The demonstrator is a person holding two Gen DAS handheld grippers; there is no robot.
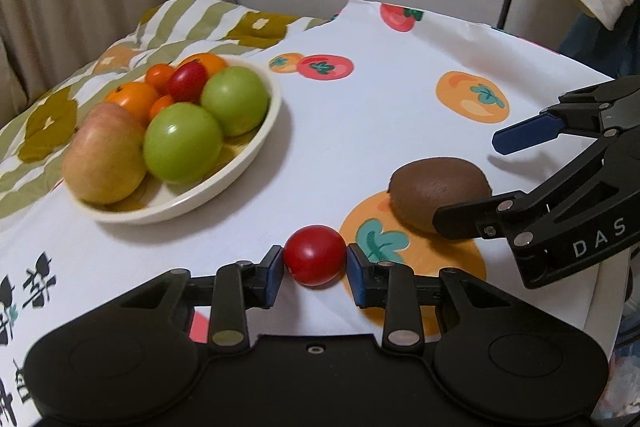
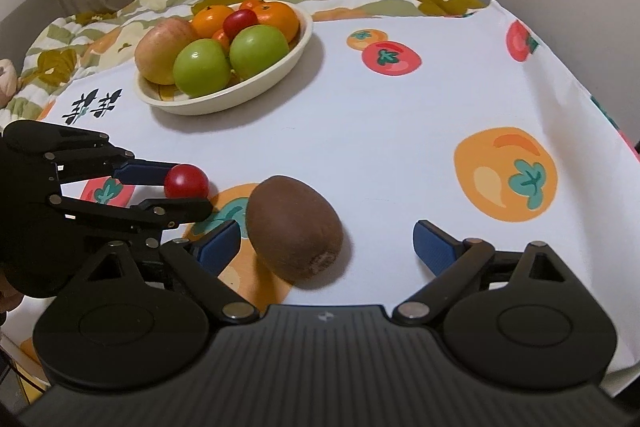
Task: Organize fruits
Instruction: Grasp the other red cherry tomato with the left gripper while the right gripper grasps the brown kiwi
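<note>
The left gripper [image 1: 315, 264] pinches a small, glossy red tomato [image 1: 314, 254] resting on the tablecloth [image 1: 360, 115]. The right gripper [image 2: 326, 247] stands spread around a brown, fuzzy kiwi [image 2: 294, 231] beside it.

Both wrist cameras look steeply down along their own fingers, close over the tablecloth [image 1: 380, 99]; each catches the other gripper at its side, and both share the kiwi [image 1: 440, 193], cherry tomato [image 2: 186, 181] and fruit bowl [image 2: 224, 103]
</note>
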